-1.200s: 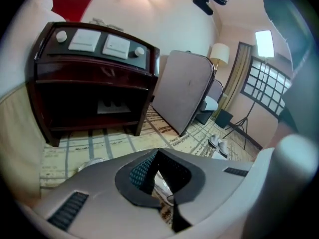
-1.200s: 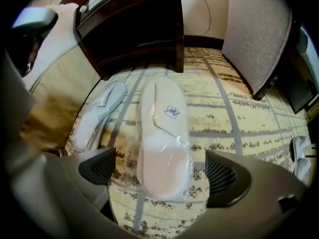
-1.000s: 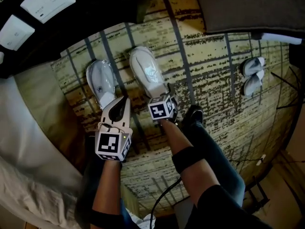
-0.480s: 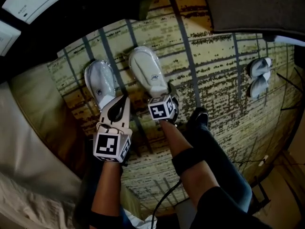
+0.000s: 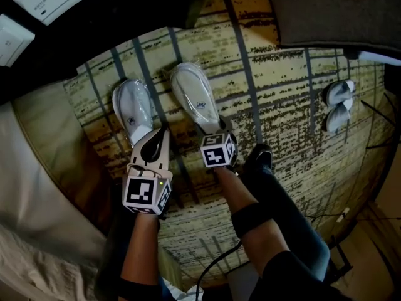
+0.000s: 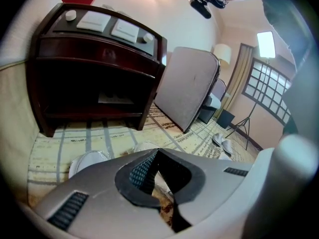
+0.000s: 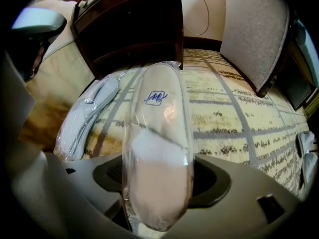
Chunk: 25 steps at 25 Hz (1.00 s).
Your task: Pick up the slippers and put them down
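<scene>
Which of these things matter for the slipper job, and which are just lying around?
Part of the job: right-hand wrapped slipper, its heel in the right gripper, whose jaws have just been closing on it; left-hand wrapped slipper; left gripper, shut.
Just lying about: second slipper pair; dark nightstand; grey panel.

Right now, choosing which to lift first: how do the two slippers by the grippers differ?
The right slipper has its heel between the jaws of the right gripper, which have just been closing on it; the left slipper lies free next to the shut left gripper. The right slipper reaches farther toward the cabinet than the left slipper. Both are white and plastic-wrapped.
</scene>
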Each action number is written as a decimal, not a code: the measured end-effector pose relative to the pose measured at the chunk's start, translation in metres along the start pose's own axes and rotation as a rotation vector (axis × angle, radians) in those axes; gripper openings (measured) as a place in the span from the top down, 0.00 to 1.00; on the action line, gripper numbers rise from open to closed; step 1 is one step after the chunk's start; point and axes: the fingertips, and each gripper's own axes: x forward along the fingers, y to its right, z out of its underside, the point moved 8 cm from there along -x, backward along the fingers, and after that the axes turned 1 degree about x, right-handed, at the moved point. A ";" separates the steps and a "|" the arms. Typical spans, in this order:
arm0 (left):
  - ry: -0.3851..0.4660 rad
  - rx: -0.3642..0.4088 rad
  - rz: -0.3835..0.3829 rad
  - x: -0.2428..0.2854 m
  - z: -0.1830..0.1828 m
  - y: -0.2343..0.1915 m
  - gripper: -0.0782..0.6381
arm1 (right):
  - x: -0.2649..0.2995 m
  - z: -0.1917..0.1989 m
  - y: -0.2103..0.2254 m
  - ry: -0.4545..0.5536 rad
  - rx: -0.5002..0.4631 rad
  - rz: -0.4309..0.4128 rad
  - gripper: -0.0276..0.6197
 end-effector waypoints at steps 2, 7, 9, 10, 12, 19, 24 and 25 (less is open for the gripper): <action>0.000 -0.003 0.001 -0.002 0.000 0.000 0.89 | -0.006 -0.002 0.001 0.026 0.009 -0.010 0.50; 0.002 -0.008 -0.008 -0.006 0.001 -0.002 0.89 | -0.014 -0.001 0.005 0.048 -0.002 -0.042 0.56; 0.004 -0.013 -0.012 -0.008 0.001 -0.003 0.89 | -0.019 0.000 0.007 0.049 -0.001 -0.044 0.57; 0.006 -0.015 -0.013 -0.009 0.001 -0.003 0.89 | -0.022 0.000 0.007 0.049 0.001 -0.047 0.57; 0.013 -0.014 -0.014 -0.009 0.001 -0.004 0.89 | -0.027 -0.001 0.006 0.049 0.001 -0.060 0.57; 0.027 -0.013 -0.038 -0.009 -0.011 -0.014 0.89 | -0.045 -0.034 -0.006 0.108 0.028 -0.137 0.57; 0.039 -0.011 -0.067 -0.007 -0.021 -0.029 0.89 | -0.046 -0.076 -0.016 0.158 0.014 -0.181 0.57; 0.043 -0.008 -0.072 -0.005 -0.023 -0.032 0.89 | -0.047 -0.090 -0.018 0.170 0.019 -0.192 0.57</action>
